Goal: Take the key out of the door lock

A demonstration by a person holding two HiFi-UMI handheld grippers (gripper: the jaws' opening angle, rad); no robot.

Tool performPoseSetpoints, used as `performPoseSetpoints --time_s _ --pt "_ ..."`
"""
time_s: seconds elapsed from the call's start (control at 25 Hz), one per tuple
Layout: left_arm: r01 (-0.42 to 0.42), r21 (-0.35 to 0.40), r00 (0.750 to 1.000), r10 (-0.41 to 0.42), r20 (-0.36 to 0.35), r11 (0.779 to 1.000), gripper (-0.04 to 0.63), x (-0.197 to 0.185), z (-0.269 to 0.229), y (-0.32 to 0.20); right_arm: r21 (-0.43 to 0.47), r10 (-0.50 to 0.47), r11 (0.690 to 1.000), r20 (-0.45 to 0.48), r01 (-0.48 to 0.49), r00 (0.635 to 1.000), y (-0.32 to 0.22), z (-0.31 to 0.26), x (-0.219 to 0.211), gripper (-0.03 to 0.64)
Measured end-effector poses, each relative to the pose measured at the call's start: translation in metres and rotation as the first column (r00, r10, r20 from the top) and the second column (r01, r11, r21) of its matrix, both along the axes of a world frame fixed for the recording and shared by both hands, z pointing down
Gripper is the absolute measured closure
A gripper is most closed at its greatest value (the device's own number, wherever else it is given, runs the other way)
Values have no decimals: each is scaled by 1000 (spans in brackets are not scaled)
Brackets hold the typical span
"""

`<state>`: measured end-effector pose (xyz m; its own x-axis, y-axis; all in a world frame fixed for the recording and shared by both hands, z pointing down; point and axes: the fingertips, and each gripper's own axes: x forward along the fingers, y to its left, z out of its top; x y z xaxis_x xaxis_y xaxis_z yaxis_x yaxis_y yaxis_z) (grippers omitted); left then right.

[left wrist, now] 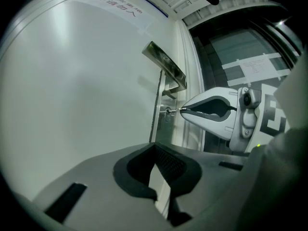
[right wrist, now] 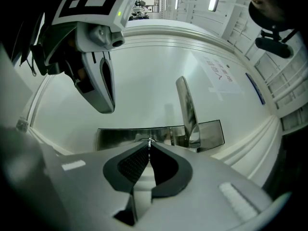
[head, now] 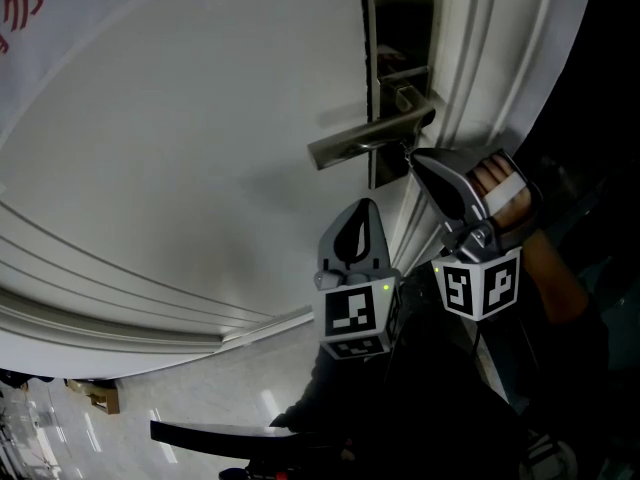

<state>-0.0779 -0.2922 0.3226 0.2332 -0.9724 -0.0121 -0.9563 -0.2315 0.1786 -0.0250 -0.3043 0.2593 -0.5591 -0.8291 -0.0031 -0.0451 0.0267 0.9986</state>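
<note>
A steel lock plate [head: 398, 28] with a lever handle [head: 365, 140] sits on the white door [head: 180, 168]. Just below the handle, my right gripper [head: 412, 156] is shut on the key [left wrist: 174, 111], which sticks out of the keyhole [left wrist: 167, 114]. In the right gripper view the key's thin edge [right wrist: 149, 142] shows between the closed pads, in front of the plate [right wrist: 115, 137] and the handle [right wrist: 187, 112]. My left gripper [head: 365, 206] hangs lower and to the left, shut and holding nothing, apart from the door. Its jaws fill the foreground of the left gripper view.
The door's moulded frame [head: 470, 78] runs just right of the lock, with a dark opening beyond it. A printed notice [left wrist: 120, 8] is stuck higher on the door. A person's hand [head: 500, 183] holds the right gripper. A cardboard box [head: 95, 396] lies on the floor below.
</note>
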Motion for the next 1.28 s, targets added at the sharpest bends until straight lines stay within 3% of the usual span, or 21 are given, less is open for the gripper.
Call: performPoseSetpoints --time_s 0.92,1.28 --pt "0 -9 1000 0 -18 1000 596 1 2 1 6 -7 1000 0 7 1000 4 0 1 604" --pt "-8 -6 1000 8 5 1000 595 3 1 0 5 -6 1000 0 6 1000 5 1 2 604"
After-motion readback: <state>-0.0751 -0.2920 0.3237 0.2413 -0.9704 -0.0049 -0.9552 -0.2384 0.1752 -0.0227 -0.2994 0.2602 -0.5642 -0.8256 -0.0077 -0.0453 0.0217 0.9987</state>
